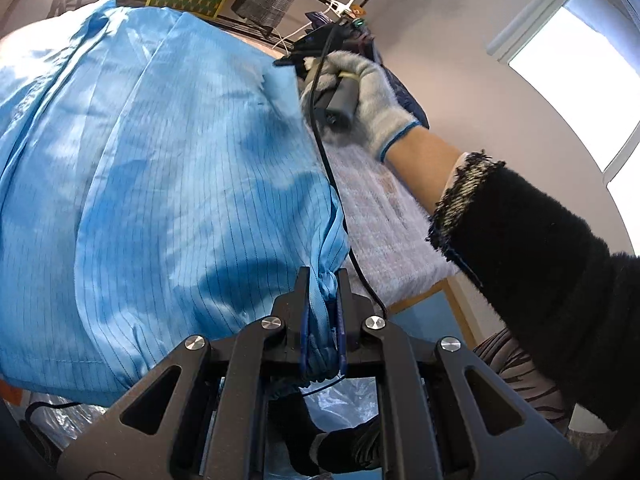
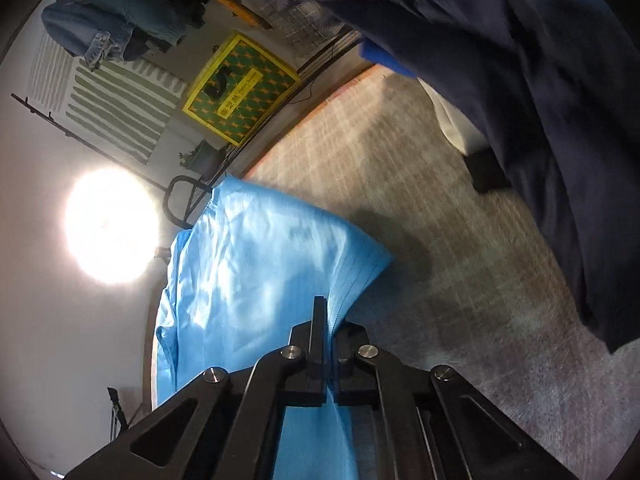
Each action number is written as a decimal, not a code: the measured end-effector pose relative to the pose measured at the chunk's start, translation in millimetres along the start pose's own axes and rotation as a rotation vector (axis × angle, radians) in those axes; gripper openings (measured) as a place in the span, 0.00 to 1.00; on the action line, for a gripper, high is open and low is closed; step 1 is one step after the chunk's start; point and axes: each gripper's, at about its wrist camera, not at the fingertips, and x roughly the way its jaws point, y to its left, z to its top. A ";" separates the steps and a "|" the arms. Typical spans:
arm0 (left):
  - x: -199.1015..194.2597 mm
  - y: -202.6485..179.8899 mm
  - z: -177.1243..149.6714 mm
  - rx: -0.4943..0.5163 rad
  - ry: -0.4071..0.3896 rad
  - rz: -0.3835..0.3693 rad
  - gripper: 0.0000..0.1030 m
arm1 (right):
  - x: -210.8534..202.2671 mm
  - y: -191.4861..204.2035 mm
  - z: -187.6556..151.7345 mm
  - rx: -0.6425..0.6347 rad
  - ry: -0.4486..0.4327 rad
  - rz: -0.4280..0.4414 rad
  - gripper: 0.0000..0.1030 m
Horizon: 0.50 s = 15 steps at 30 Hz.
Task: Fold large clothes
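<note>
- Light blue garment [image 1: 160,184]: thin, glossy fabric with fine dark pinstripes, spread wide and billowing across most of the left wrist view, soft creases running along its length.
- Gathered, elastic-looking edge of it bunched into a tight knot of folds, clamped between the pads of the left gripper [image 1: 323,300]; jaws nearly closed on the cloth.
- Seen from the right wrist view, same garment [image 2: 256,264] lying over the left part of a pale woven bedspread [image 2: 420,168], one corner jutting out to the right with a crisp folded edge.
- Right gripper [image 2: 328,344] pinched on a thin layer of that blue fabric, jaws pressed together with the cloth running down between them.
- In the left wrist view, gloved right hand [image 1: 360,96] in a grey knit glove wrapped round the handle of its gripper at the far edge of the garment, black fuzzy sleeve [image 1: 532,248] behind it.
- Dark navy garment [image 2: 520,80] draped across the upper right of the right wrist view, apart from the blue one.
- Yellow-and-green box [image 2: 240,92] against the far wall.
</note>
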 end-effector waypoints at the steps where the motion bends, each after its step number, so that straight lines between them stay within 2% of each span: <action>1: -2.8 2.2 0.7 -0.012 -0.006 -0.007 0.08 | -2.9 5.6 1.9 -0.006 -0.008 0.001 0.00; 9: -38.8 24.9 2.1 -0.110 -0.080 -0.043 0.08 | -33.8 84.9 7.3 -0.206 -0.078 -0.071 0.00; 15: -60.7 46.7 -3.8 -0.179 -0.118 -0.047 0.08 | -20.6 136.8 -6.2 -0.330 -0.068 -0.149 0.00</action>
